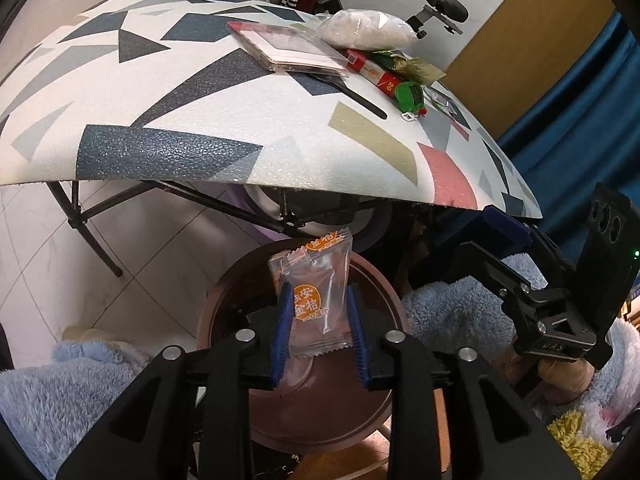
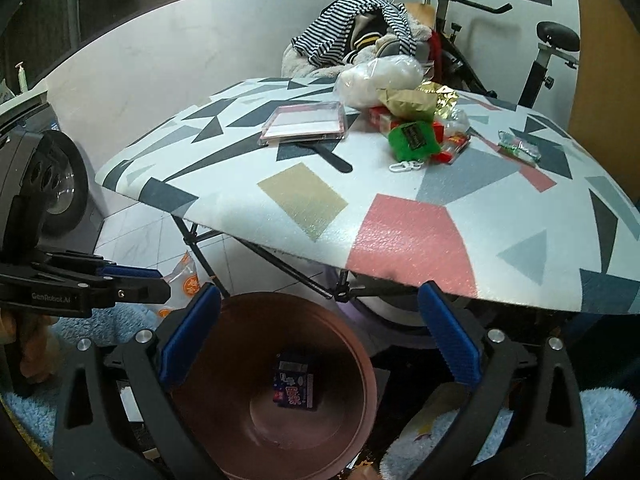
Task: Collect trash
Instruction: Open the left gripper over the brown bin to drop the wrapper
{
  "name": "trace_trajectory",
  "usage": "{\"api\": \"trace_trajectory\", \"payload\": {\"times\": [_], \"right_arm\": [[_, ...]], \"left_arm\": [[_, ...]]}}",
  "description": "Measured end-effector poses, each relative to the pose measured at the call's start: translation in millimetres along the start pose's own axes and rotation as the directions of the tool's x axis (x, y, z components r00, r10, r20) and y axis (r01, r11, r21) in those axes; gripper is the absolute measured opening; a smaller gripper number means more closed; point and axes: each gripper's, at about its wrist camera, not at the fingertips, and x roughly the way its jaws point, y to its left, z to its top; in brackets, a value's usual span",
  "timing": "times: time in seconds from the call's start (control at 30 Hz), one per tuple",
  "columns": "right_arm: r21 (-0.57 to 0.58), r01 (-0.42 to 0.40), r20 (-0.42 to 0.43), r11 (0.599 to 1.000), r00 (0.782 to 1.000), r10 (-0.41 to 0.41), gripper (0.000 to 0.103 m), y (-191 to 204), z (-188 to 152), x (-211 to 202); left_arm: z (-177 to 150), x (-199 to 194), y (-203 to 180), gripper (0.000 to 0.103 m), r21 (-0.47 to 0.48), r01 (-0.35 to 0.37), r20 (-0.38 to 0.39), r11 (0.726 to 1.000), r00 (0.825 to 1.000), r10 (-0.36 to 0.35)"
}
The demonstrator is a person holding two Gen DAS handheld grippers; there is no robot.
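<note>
A clear candy wrapper with orange print [image 1: 316, 276] stands upright between the blue pads of my left gripper [image 1: 319, 292], which touch both its edges; it hangs over the brown round bin [image 1: 224, 300]. From the right wrist view the same wrapper [image 2: 184, 280] pokes past the left gripper [image 2: 164, 282]. My right gripper [image 2: 319, 292] is open and empty above the bin [image 2: 360, 344]. A dark blue packet [image 2: 294, 386] lies on the bin's bottom. On the table lie a green wrapper [image 2: 414, 140], a gold wrapper [image 2: 408, 100] and a clear green wrapper [image 2: 518, 148].
The patterned folding table [image 2: 280, 216] overhangs the bin's far side. It also carries a pink-framed case [image 2: 304, 122], a red box [image 2: 384, 118] and a white filled bag [image 2: 376, 76]. Blue fleece [image 1: 60, 392] lies on both sides of the bin. An exercise bike [image 2: 552, 40] stands behind.
</note>
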Motion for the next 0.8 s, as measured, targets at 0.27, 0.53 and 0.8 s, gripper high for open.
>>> {"api": "trace_trajectory", "payload": {"times": [0.27, 0.53, 0.8], "right_arm": [[0.011, 0.038, 0.029, 0.999, 0.999, -0.038, 0.097, -6, 0, -2], [0.054, 0.056, 0.060, 0.997, 0.996, -0.059, 0.097, -15, 0, -5], [0.048, 0.035, 0.065, 0.998, 0.997, -0.038, 0.097, -14, 5, -7]], "left_arm": [[2, -7, 5, 0.088, -0.032, 0.000, 0.054, 1.000, 0.999, 0.001], [4, -13, 7, 0.097, -0.041, -0.029, 0.103, 0.999, 0.994, 0.033], [11, -27, 13, 0.097, -0.066, -0.093, 0.186, 0.993, 0.977, 0.104]]}}
